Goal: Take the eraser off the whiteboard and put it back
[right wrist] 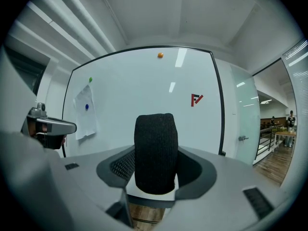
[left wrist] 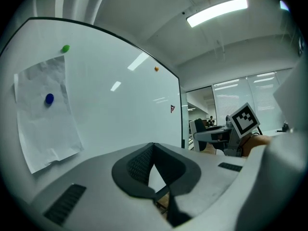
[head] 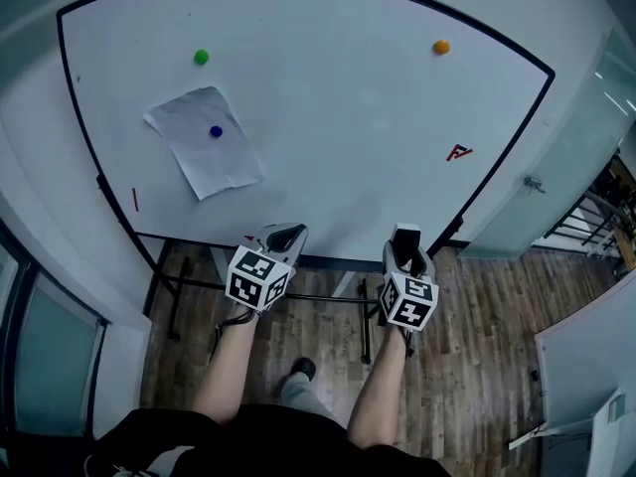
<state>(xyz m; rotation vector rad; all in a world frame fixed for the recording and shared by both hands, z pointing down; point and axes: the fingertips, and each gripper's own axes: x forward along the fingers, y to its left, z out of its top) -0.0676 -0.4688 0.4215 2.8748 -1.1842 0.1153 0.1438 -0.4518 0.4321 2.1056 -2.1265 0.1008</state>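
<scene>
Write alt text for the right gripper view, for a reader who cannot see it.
A black eraser stands upright, clamped between the two grey jaws in the foreground. Behind it is a whiteboard carrying an orange magnet, a green magnet, a sheet of paper pinned by a blue magnet, and a small red mark.

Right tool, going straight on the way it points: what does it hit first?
The whiteboard, likely a bare patch left of the red logo, below the orange magnet. The black eraser clamped in the right tool sticks out ahead, so it would probably touch first.
</scene>
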